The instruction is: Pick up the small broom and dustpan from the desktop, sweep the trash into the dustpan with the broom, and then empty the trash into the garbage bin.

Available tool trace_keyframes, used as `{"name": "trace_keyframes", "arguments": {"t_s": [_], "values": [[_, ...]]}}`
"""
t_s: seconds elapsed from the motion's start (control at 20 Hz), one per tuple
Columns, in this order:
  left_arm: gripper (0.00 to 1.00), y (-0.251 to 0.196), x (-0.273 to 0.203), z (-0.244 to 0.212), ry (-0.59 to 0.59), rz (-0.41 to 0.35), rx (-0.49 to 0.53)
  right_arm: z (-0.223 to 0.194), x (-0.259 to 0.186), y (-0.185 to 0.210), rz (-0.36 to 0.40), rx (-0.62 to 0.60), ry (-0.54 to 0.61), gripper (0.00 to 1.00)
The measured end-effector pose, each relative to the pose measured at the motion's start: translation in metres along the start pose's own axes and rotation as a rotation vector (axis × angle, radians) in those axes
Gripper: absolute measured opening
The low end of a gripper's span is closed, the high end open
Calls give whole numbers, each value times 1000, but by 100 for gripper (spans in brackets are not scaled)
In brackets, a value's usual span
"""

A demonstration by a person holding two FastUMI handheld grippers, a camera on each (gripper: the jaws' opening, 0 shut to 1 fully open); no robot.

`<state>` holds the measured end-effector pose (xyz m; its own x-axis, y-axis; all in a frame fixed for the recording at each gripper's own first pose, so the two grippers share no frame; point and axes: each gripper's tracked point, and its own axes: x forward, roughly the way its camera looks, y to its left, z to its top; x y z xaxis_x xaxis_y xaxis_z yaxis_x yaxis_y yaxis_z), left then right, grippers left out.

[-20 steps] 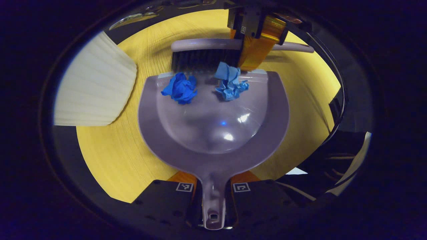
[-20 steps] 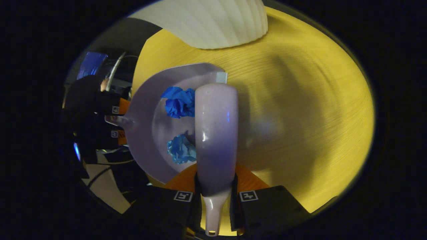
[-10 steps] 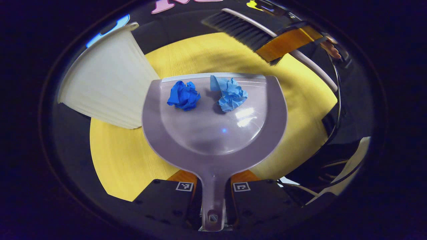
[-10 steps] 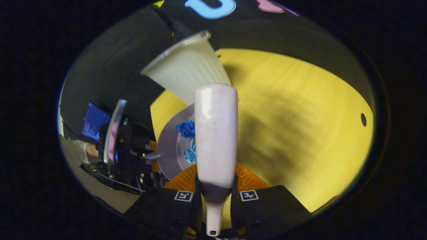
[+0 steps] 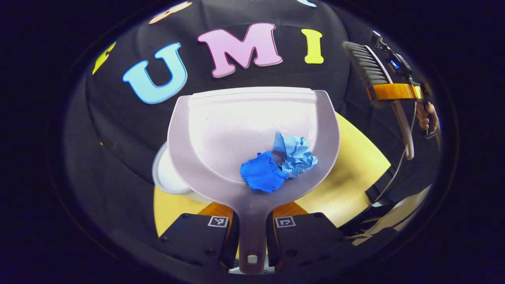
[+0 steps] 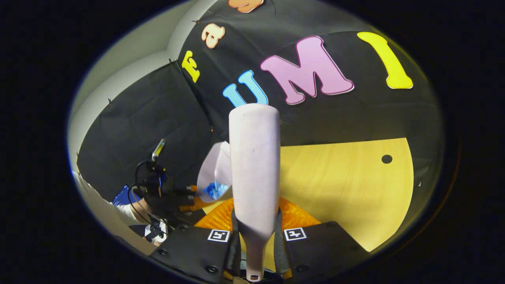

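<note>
Now trash [image 5: 278, 165] inside lifted dustpan [image 5: 221, 130]

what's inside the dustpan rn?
Two crumpled blue paper wads, one darker, one lighter, touching each other, low in the dustpan near its handle. The rest of the pan floor looks bare. Whatever lies beneath the wads is covered.

we see two paper wads [image 5: 278, 165] in the dustpan [image 5: 205, 130] near its handle end, garbage bin [image 5: 167, 179] under dustpan's left edge, broom [image 5: 371, 67] right of dustpan, tabletop [image 5: 355, 165] below dustpan
</note>
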<state>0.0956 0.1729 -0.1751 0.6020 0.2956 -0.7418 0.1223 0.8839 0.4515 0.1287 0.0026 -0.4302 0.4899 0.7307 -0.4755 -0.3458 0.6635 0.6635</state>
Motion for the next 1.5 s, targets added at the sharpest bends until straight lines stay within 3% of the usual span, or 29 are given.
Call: {"name": "trace_keyframes", "arguments": {"t_s": [0.15, 0.25, 0.45, 0.65, 0.75, 0.9, 1.0, 1.1, 1.25, 1.3, 1.4, 1.5], "values": [[26, 97, -3, 29, 9, 247, 166, -36, 5, -2, -12, 23, -14, 35], [27, 141, 2, 42, 51, 343, 248, -55, 2, -12, -11, 44, -6, 35], [27, 205, 1, 29, 195, 539, 527, -100, -9, -43, -38, 60, 34, 35], [27, 230, 7, 4, 359, 550, 734, -116, -19, -43, -55, 62, 64, 35], [27, 233, 5, 1, 451, 553, 886, -115, -19, -41, -58, 74, 75, 35], [27, 240, 6, 2, 539, 644, 1191, -112, -12, -33, -55, 99, 95, 35], [27, 242, 3, 5, 516, 695, 1322, -117, -6, -33, -67, 76, 123, 35], [27, 243, 4, 2, 472, 687, 1267, -122, -3, -36, -85, 45, 149, 35], [27, 237, 15, 1, 374, 637, 1031, -116, 5, -35, -90, 43, 137, 35], [27, 232, 20, -4, 356, 616, 962, -118, 11, -42, -114, 42, 144, 43], [26, 224, 30, -14, 275, 567, 825, -114, 22, -39, -95, 76, 149, 32], [26, 217, 33, -17, 227, 542, 691, -107, 26, -35, -79, 93, 128, 32]]}}
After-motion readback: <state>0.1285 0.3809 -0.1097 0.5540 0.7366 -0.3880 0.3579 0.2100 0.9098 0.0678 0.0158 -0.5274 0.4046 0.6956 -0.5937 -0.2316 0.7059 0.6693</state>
